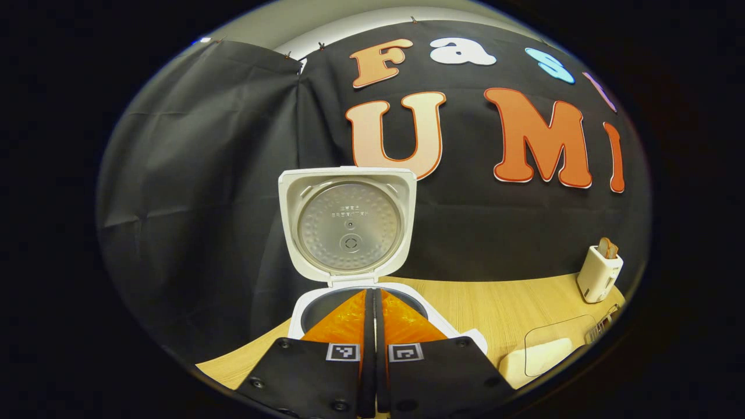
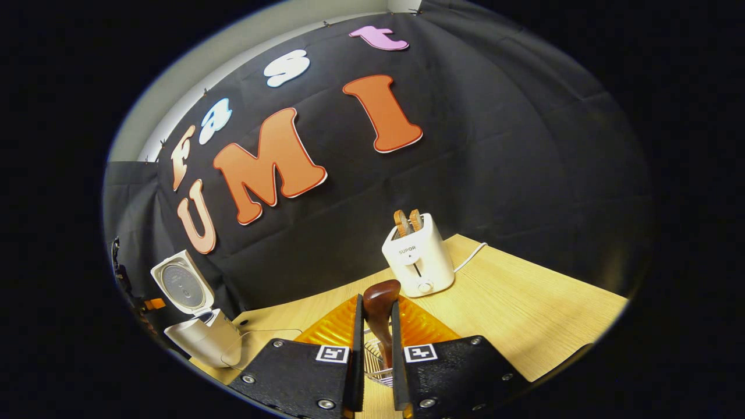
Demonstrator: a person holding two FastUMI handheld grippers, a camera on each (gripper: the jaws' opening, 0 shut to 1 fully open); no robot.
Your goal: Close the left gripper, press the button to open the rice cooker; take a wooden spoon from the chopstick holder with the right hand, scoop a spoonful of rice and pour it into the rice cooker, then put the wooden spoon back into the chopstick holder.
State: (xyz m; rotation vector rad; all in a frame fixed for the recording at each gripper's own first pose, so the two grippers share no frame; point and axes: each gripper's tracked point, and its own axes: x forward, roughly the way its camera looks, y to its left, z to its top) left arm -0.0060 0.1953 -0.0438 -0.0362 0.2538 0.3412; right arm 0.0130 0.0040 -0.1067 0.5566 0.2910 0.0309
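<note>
Lid's up on the rice cooker (image 1: 348,233), so your left gripper (image 1: 372,326) hangs over the pot with fingers pressed together. Your right gripper (image 2: 377,326) pinches the wooden spoon (image 2: 379,308), bowl upward, above the chopstick holder (image 2: 377,364), ready for scooping.

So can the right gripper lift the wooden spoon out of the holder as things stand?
Probably yes. The right gripper looks closed on the wooden spoon, which stands in the wire holder, and nothing sits above it.

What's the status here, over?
Left gripper jaws shut, empty, over the open rice cooker. Right gripper jaws shut on wooden spoon, above the chopstick holder. Nothing in the way.
</note>
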